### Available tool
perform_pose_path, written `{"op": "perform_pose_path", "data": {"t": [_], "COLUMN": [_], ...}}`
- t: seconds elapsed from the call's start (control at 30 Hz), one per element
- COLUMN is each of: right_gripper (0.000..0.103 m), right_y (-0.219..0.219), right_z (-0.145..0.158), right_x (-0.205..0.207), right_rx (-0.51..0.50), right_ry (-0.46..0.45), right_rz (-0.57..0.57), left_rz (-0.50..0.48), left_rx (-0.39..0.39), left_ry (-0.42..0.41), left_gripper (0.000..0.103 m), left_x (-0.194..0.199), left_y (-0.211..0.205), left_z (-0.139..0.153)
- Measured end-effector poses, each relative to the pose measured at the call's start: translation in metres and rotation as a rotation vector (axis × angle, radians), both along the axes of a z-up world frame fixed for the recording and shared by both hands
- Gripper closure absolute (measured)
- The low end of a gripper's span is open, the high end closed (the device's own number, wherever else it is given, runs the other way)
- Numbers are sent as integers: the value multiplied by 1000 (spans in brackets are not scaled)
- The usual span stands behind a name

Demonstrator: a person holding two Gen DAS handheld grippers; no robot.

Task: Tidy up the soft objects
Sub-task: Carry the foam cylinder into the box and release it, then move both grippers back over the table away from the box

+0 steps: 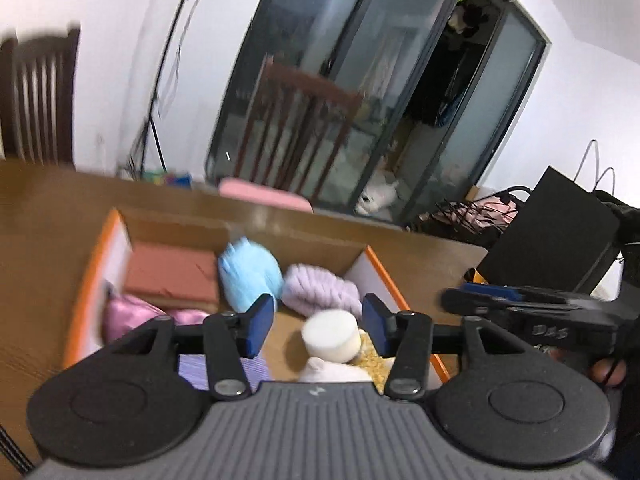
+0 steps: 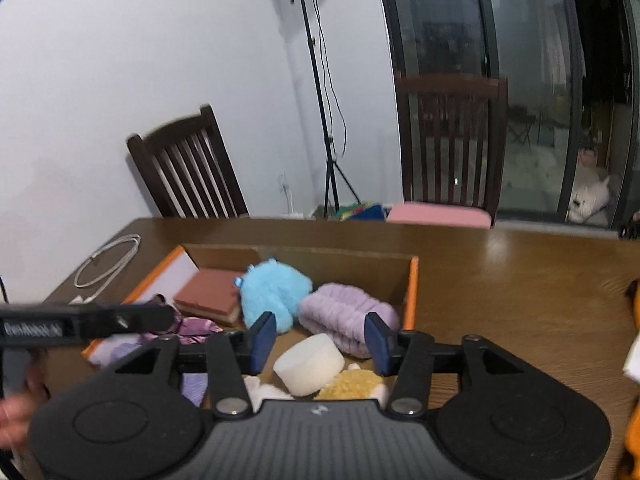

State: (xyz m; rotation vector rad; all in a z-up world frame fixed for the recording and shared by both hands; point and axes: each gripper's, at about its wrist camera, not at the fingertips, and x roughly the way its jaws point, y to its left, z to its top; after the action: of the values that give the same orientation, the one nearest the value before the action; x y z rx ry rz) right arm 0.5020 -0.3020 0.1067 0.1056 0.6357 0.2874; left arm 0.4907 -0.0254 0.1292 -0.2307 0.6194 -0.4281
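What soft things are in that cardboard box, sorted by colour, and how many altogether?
Purple or pink: 3, the headband, satin pouch, ribbed cloth
Blue: 1, plush
Reddish brown: 1, sponge block
White or cream: 2, foam puck, plush
Yellow: 1, sponge
Total: 8

Wooden table (image 2: 500, 280): cardboard box (image 2: 304, 258), white cable (image 2: 106, 260)

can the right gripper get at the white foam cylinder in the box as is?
Probably yes. The right gripper is open and empty, and the white foam cylinder lies uncovered on top in the open cardboard box, directly ahead of it. The left gripper sits off to the side.
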Motion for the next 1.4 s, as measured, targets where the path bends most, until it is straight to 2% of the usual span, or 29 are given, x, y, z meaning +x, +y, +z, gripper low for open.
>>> {"op": "perform_pose_path", "data": {"t": [0.13, 0.23, 0.33, 0.4, 0.43, 0.5, 0.6, 0.73, 0.8, 0.87, 0.97, 1.07, 1.27, 1.4], "right_gripper": [47, 44, 41, 35, 34, 30, 21, 15, 10, 9, 8, 8, 11, 22], "right_y": [-13, -17, -15, -12, -10, -6, -4, -6, -5, -6, -8, -4, -7, -8], "right_z": [37, 55, 64, 66, 64, 56, 33, -1, -17, -30, -53, -63, -68, -74], "right_x": [-43, -70, -99, -122, -137, -167, -214, -265, -289, -313, -331, -327, -308, -276], "right_rx": [7, 9, 11, 10, 7, 1, 23, 76, 88, 93, 140, 128, 154, 165], "right_ry": [-69, -103, -141, -177, -201, -244, -289, -295, -301, -302, -252, -215, -196, -158], "right_rz": [-17, -20, 0, 16, 22, 30, 52, 83, 77, 49, 26, 30, -12, -26], "left_rz": [31, 29, 40, 45, 44, 30, 29, 109, 152, 162, 143, 162, 151, 127], "left_rx": [38, 54, 83, 92, 86, 63, 43, 78, 100, 112, 151, 152, 145, 119], "left_ry": [-70, -106, -157, -193, -202, -222, -264, -304, -291, -250, -199, -174, -188, -159], "left_gripper": [49, 44, 34, 27, 24, 13, 3, 0, 0, 0, 0, 0, 0, 2], "left_x": [-42, -78, -117, -146, -161, -195, -244, -293, -312, -324, -324, -310, -287, -257], "left_y": [13, 14, 12, 13, 13, 15, 15, 12, 12, 13, 9, 8, 2, -4], "left_z": [28, 37, 45, 45, 42, 31, 9, -24, -41, -57, -72, -77, -85, -89]}}
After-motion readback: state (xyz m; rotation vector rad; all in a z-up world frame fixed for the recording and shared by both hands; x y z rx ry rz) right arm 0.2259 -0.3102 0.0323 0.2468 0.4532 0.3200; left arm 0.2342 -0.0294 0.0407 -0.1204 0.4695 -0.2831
